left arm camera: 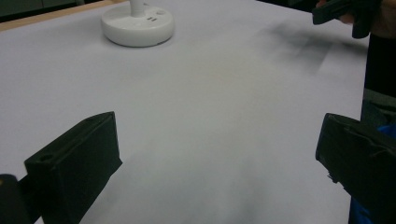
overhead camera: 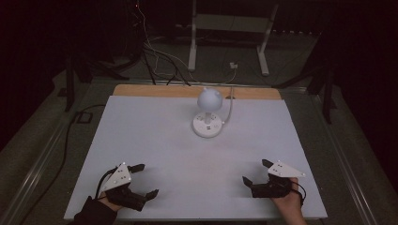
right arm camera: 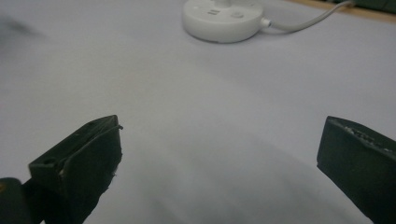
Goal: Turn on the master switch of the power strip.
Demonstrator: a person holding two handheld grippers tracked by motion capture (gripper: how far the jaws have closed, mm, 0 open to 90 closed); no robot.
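- Jaws: left gripper (overhead camera: 143, 179) and right gripper (overhead camera: 256, 171) both spread wide, nothing between them, low over the near edge of the white table (overhead camera: 155, 136).
- Far centre: white lamp (overhead camera: 208, 112), round base on table, well apart from both.

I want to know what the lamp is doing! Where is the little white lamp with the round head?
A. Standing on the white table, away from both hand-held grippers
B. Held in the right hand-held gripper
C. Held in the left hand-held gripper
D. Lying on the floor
A: the lamp stands on the white table, apart from the open, empty left hand-held gripper and right hand-held gripper.
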